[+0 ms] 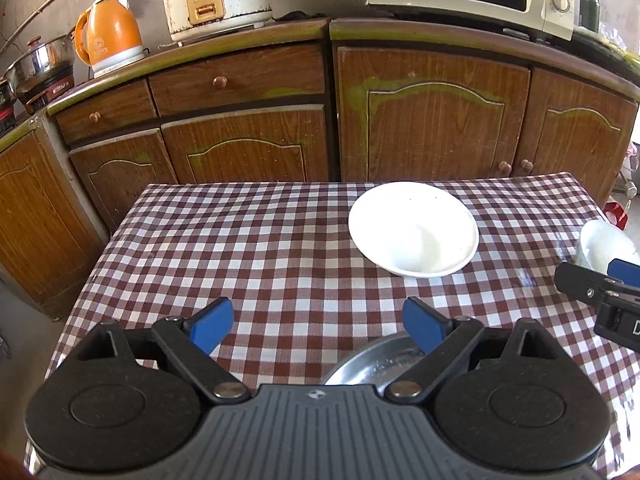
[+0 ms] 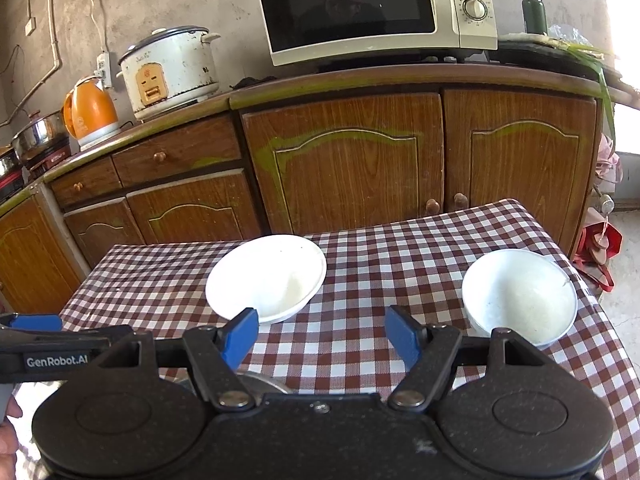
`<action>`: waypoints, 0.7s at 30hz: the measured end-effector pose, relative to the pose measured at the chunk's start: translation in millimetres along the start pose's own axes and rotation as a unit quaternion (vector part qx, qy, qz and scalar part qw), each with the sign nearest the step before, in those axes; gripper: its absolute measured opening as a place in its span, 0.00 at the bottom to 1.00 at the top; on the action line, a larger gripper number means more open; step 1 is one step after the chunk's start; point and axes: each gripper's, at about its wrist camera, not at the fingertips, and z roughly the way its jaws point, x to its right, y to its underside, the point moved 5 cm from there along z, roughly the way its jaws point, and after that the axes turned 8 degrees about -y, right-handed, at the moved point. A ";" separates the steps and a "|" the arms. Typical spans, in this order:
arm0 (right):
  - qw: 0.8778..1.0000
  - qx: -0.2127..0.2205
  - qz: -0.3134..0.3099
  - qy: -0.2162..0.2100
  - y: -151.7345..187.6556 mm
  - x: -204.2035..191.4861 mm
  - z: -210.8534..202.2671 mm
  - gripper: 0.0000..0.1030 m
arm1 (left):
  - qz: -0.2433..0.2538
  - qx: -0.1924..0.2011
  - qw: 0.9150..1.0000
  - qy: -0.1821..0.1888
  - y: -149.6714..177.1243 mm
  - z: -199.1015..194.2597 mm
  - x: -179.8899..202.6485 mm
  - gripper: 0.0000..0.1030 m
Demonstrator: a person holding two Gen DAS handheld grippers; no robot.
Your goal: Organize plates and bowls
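Both empty, left gripper [image 1: 318,326] wide open, right gripper [image 2: 322,334] wide open

Both claws — left claw [image 1: 318,326], right claw [image 2: 322,332] — agape

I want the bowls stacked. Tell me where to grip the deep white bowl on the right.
Grip the deep bowl by its near rim, one finger inside and one outside the wall. It stands upright with steep sides, too wide to span. Come from the front with the right tongs, which are open and empty.
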 end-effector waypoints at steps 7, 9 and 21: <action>1.000 -0.018 -0.007 0.000 -3.6 3.1 29.9 0.81 | 0.008 -0.007 1.000 0.009 -10.8 32.0 6.7 0.90; 1.000 -0.022 -0.011 0.004 -5.9 4.1 38.9 0.81 | 0.011 -0.008 1.000 0.011 -14.3 41.6 8.7 0.90; 0.998 -0.066 -0.008 0.012 -12.8 17.9 117.3 0.81 | 0.024 -0.017 1.000 0.003 -34.1 111.9 19.4 0.80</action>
